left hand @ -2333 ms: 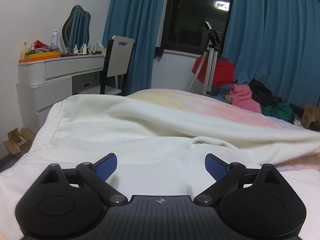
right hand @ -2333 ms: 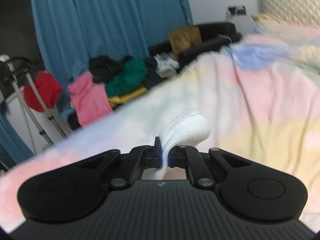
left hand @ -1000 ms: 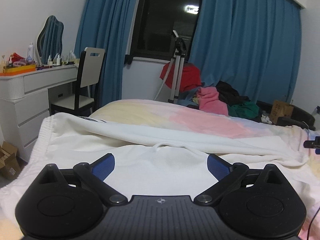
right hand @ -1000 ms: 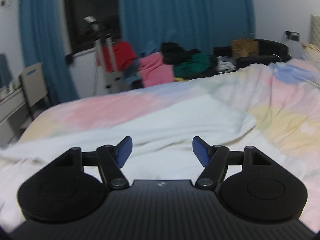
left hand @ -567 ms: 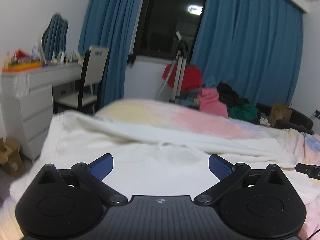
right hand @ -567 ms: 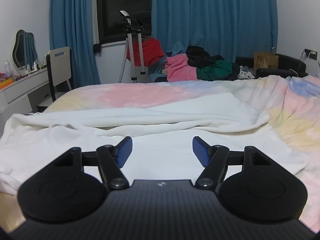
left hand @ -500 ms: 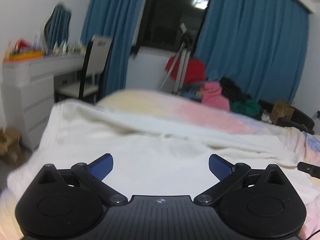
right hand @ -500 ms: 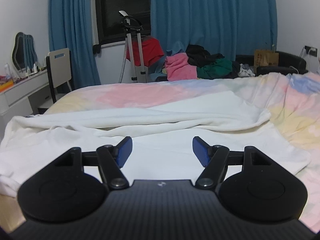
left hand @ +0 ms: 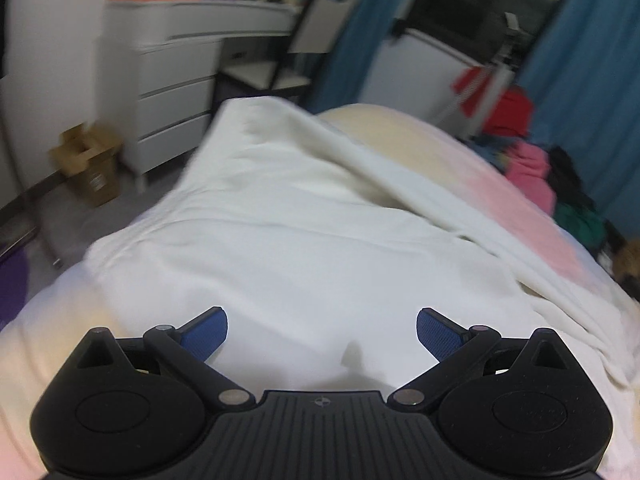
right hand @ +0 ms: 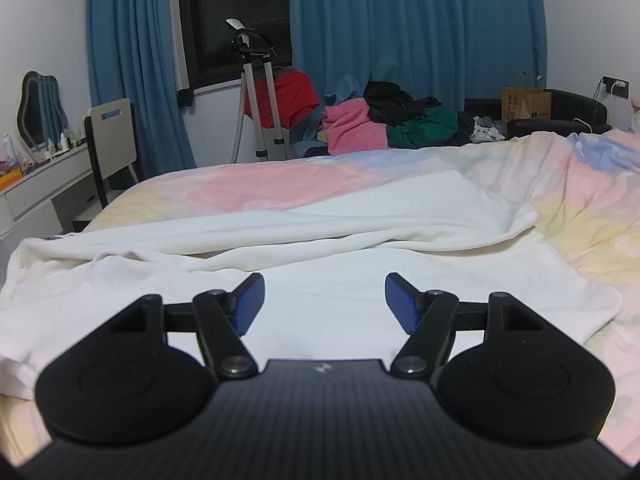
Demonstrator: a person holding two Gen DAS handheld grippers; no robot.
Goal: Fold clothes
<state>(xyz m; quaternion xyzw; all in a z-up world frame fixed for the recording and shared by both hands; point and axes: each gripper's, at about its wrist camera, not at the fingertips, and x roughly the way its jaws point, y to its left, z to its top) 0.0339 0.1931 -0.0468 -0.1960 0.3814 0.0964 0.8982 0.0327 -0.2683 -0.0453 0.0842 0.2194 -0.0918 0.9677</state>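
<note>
a white garment (right hand: 320, 276) lies spread across the pastel bedcover (right hand: 256, 188), smooth near the tongs, with one long rumpled fold running from nine to three o'clock. left gripper (left hand: 322, 330) and right gripper (right hand: 324, 300) gape wide, holding nothing.

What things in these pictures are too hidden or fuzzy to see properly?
- Left wrist view: dresser top clutter is smeared by motion blur.
- Left wrist view: the left gripper body hides the white garment's near edge.
- Right wrist view: bottles by the mirror are too small.
- Right wrist view: paper bag lettering is unreadable.
</note>
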